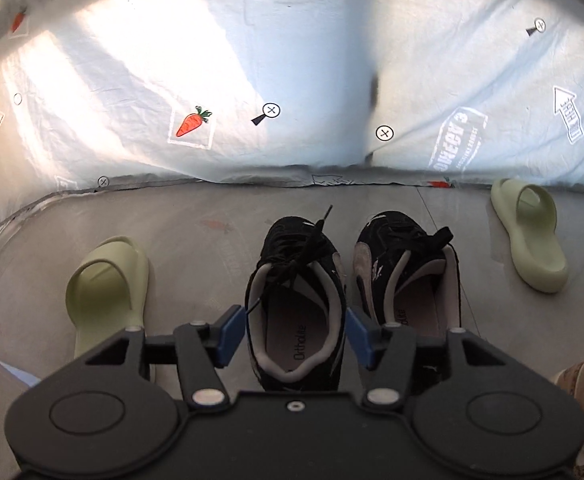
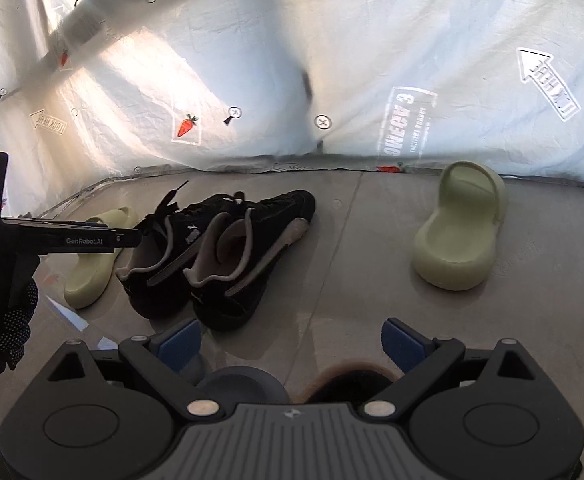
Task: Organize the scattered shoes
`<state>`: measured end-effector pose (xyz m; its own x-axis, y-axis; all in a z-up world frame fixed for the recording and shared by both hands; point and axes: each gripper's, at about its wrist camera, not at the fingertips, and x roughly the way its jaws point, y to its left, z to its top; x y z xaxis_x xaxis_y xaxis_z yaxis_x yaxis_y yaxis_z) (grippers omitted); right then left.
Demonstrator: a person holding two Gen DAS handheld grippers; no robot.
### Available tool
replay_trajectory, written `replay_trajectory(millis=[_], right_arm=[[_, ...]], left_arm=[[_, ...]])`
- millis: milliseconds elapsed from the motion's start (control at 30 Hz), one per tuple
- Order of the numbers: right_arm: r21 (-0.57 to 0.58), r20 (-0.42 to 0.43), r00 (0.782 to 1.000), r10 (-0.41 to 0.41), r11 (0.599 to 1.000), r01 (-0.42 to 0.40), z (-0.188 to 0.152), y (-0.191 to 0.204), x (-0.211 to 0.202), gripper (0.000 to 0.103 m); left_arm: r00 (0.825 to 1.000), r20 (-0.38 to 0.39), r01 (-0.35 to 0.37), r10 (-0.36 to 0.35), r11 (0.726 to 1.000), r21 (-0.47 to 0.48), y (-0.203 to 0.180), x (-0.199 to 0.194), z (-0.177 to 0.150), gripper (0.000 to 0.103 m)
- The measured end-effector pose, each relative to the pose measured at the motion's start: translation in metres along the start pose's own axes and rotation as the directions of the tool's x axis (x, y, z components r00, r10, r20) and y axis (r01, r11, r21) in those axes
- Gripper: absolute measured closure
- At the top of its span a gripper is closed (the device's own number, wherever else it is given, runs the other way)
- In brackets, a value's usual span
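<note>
The left gripper (image 1: 295, 334) stood half-spread above the heel of one black sneaker (image 1: 296, 300), its blue pads clear of it. The second black sneaker (image 1: 408, 276) sat just beside the first, mid-floor. The right gripper (image 2: 291, 344) gaped wide, holding nothing. One pale green slide (image 1: 107, 284) lay left; the other green slide (image 2: 460, 228) lay near the sheeted back edge of the floor (image 2: 372, 280).
</note>
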<state>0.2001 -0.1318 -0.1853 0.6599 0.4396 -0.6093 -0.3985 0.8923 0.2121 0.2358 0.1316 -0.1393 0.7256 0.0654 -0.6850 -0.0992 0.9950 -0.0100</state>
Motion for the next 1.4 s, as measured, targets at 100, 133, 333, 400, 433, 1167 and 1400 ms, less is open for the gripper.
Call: replay_trajectory(millis=[100, 133, 333, 400, 433, 1167, 1400], right_arm=[[-0.035, -0.019, 1.0, -0.006, 0.999, 0.006, 0.019, 0.025, 0.045, 0.006], [-0.037, -0.025, 1.0, -0.015, 0.999, 0.014, 0.024, 0.031, 0.06, 0.006], [-0.106, -0.16, 0.986, -0.049, 0.994, 0.032, 0.042, 0.051, 0.139, 0.007], [-0.116, -0.209, 0.971, -0.115, 0.989, 0.092, 0.038, 0.047, 0.149, 0.007], [-0.099, -0.228, 0.965, -0.127, 0.989, 0.106, 0.039, 0.04, 0.15, 0.007], [0.442, -0.206, 0.954, -0.217, 0.849, 0.289, 0.107, -0.06, 0.118, 0.03], [0.536, -0.223, 0.953, -0.205, 0.791, 0.295, 0.139, -0.111, 0.138, 0.03]], left_arm=[[1.0, -0.019, 0.003, -0.004, 0.996, -0.091, 0.01, -0.012, -0.011, 0.045], [1.0, -0.028, 0.008, -0.011, 0.994, -0.108, 0.013, -0.014, -0.015, 0.045], [0.995, -0.086, 0.026, -0.04, 0.986, -0.163, 0.022, -0.009, -0.03, 0.045], [0.994, -0.095, 0.03, -0.046, 0.986, -0.163, 0.024, -0.003, -0.029, 0.045], [0.995, -0.094, 0.03, -0.045, 0.987, -0.158, 0.024, -0.001, -0.029, 0.045], [0.989, -0.138, 0.027, -0.05, 0.985, -0.169, 0.026, 0.026, -0.03, 0.045], [0.986, -0.16, 0.002, -0.036, 0.978, -0.206, 0.039, 0.031, -0.03, 0.045]])
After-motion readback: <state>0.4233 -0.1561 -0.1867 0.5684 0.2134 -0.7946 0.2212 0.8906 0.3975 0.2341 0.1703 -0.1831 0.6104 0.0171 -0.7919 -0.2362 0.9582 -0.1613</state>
